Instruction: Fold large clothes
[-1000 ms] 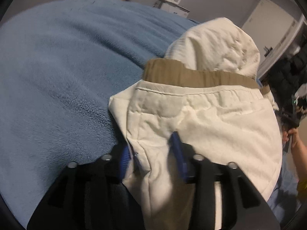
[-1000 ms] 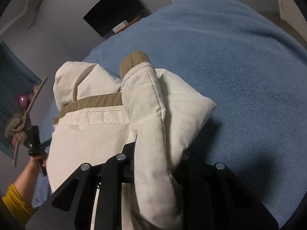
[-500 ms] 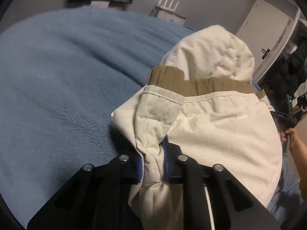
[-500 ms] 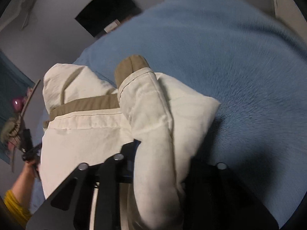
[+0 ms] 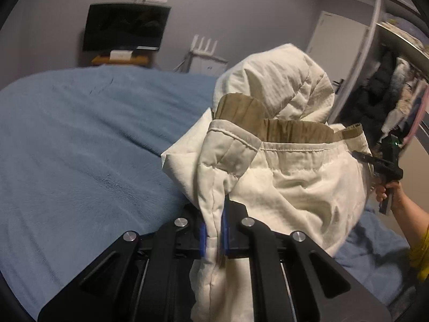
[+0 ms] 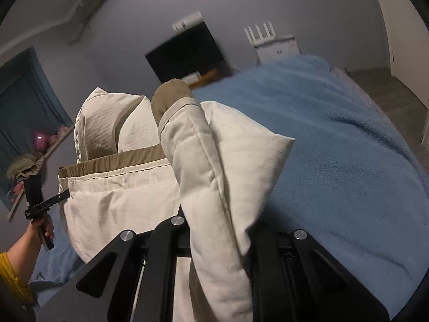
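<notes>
A cream quilted hooded jacket (image 5: 295, 182) with a tan lining band (image 5: 292, 131) is held up over the blue blanket (image 5: 80, 147). My left gripper (image 5: 214, 230) is shut on a fold of its cream edge. My right gripper (image 6: 217, 230) is shut on the jacket's (image 6: 120, 196) opposite thick fold; its fingertips are hidden by fabric. The hood (image 5: 278, 80) stands up behind the band. Each gripper shows small in the other's view, the right one (image 5: 386, 161) and the left one (image 6: 37, 204), both at the jacket's far edge.
The blue blanket (image 6: 348, 161) covers the bed. A dark TV (image 5: 124, 28) hangs on the grey wall, a white router (image 5: 205, 48) beside it. A white door (image 5: 335, 45) and a closet with hanging clothes (image 5: 396, 88) are to the right.
My left gripper has closed from open onto the jacket's edge. Both grippers have lifted the jacket off the blanket, so the views now tilt up to the wall.
</notes>
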`<action>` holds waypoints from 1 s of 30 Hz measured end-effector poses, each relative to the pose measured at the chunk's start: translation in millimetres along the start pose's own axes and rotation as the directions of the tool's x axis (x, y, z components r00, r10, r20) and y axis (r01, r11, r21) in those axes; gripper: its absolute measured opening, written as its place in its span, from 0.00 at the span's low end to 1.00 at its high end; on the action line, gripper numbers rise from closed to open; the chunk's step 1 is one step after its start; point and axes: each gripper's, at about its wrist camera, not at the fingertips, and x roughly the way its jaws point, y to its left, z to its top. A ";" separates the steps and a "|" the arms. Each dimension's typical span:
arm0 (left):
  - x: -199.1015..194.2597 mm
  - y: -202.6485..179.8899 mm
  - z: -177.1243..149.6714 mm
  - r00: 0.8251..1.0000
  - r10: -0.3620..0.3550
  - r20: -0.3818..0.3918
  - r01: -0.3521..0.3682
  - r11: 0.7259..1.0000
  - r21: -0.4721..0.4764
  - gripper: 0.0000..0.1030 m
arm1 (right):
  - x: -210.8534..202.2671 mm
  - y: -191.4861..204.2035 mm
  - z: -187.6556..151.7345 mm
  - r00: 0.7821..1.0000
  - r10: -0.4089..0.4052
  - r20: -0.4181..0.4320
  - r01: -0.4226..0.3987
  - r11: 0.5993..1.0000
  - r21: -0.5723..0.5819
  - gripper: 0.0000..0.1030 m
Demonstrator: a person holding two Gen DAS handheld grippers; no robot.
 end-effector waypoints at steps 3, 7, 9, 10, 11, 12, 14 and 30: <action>-37.5 -19.1 -6.3 1.000 -0.026 0.018 0.026 1.000 0.015 0.08 | -36.8 1.9 -3.8 0.999 0.027 0.030 -0.027 1.000 -0.012 0.09; -70.6 -40.9 -14.4 0.999 -0.050 -0.009 0.050 0.999 0.019 0.08 | -66.6 5.7 -11.5 0.999 0.049 0.002 -0.049 0.999 -0.008 0.09; -75.8 -45.9 -15.4 0.997 -0.064 -0.040 0.064 0.998 0.000 0.08 | -71.8 4.4 -18.2 0.998 0.057 -0.035 -0.057 0.998 0.008 0.09; -78.2 -47.6 -21.0 0.996 -0.072 -0.059 0.072 0.997 -0.011 0.08 | -70.6 2.2 -24.7 0.997 0.053 -0.064 -0.052 0.999 0.015 0.09; -73.4 -43.3 -22.6 0.994 -0.076 -0.075 0.075 0.997 -0.019 0.08 | -63.2 -0.7 -31.2 0.994 0.043 -0.098 -0.041 0.999 0.025 0.09; -66.6 -39.6 -25.2 0.993 -0.076 -0.094 0.073 0.997 -0.033 0.08 | -54.9 -7.4 -38.3 0.990 0.038 -0.134 -0.032 0.998 0.046 0.09; -48.8 -27.8 -38.9 0.984 -0.075 -0.160 0.064 0.995 -0.074 0.09 | -28.8 -19.8 -48.4 0.979 0.029 -0.201 -0.011 0.996 0.092 0.09; 54.7 35.5 -102.1 0.945 -0.001 -0.328 -0.067 0.978 -0.197 0.35 | 82.2 -97.7 -98.4 0.914 -0.036 -0.405 0.159 0.948 0.276 0.39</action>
